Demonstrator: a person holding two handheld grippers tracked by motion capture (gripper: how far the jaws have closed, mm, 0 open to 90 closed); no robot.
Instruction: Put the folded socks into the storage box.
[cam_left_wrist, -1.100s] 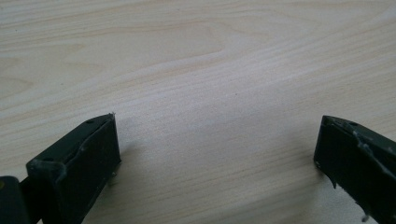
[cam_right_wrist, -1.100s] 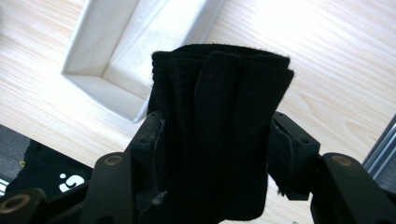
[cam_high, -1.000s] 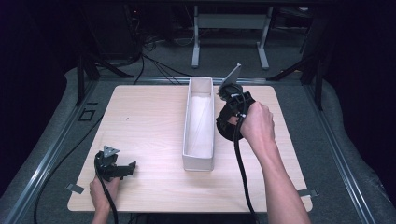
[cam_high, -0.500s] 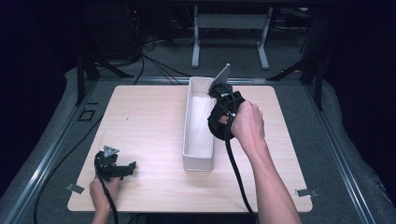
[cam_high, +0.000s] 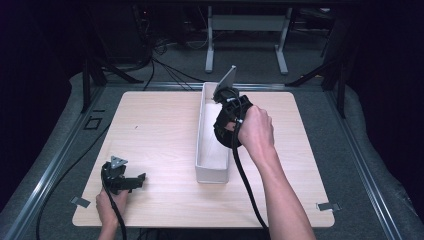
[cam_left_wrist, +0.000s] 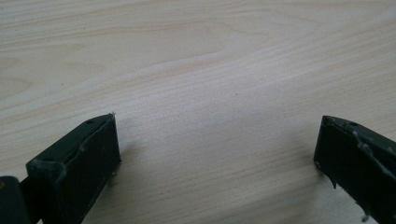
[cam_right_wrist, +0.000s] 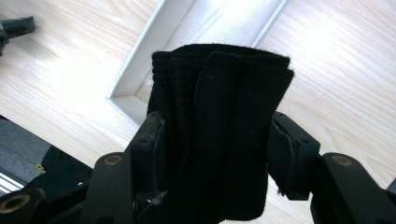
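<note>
Black cloth (cam_right_wrist: 217, 135); white box (cam_high: 201, 130); pale wood-grain table (cam_high: 150, 125).

Light wooden worktop (cam_high: 160, 130) left of the long white open box (cam_high: 212, 172): bare, wide free room up to the left claw (cam_high: 134, 181) near the front edge. Right of the box: open strip, crossed by the right forearm (cam_high: 275, 185) w/ cable. Box walls are the one obstacle mid-worktop; right claw (cam_high: 226, 122) w/ folded black cloth (cam_right_wrist: 217, 140) sits over its channel.
</note>
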